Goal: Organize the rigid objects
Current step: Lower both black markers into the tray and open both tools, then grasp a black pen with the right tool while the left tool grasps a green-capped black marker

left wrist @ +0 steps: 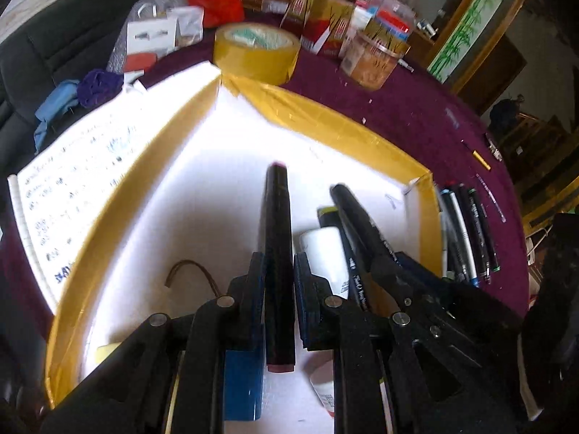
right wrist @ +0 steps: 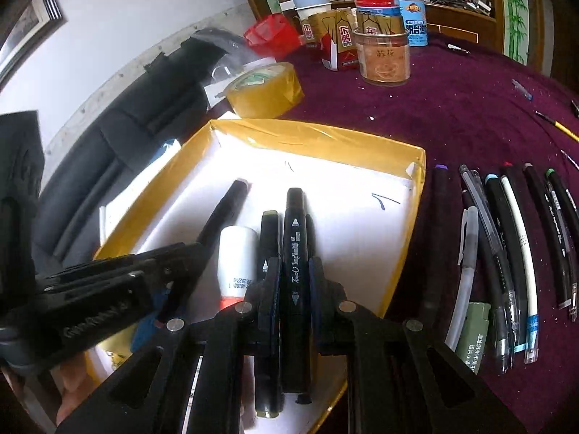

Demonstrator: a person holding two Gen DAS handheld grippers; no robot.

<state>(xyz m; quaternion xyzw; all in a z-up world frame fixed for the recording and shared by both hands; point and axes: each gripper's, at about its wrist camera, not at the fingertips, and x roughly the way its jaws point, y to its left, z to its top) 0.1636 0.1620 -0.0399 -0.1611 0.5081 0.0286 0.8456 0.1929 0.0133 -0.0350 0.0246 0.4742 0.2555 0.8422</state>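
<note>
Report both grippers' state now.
Left gripper: shut on a black marker.
Right gripper: shut on another black marker, over the tray.

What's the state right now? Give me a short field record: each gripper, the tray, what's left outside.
left gripper: jaws shut on pink-capped marker, over the tray
right gripper: jaws shut on black Touch marker, over the tray
tray: yellow-taped rim, white floor; holds a white bottle and an olive-capped marker
outside tray: row of pens on the purple cloth
</note>
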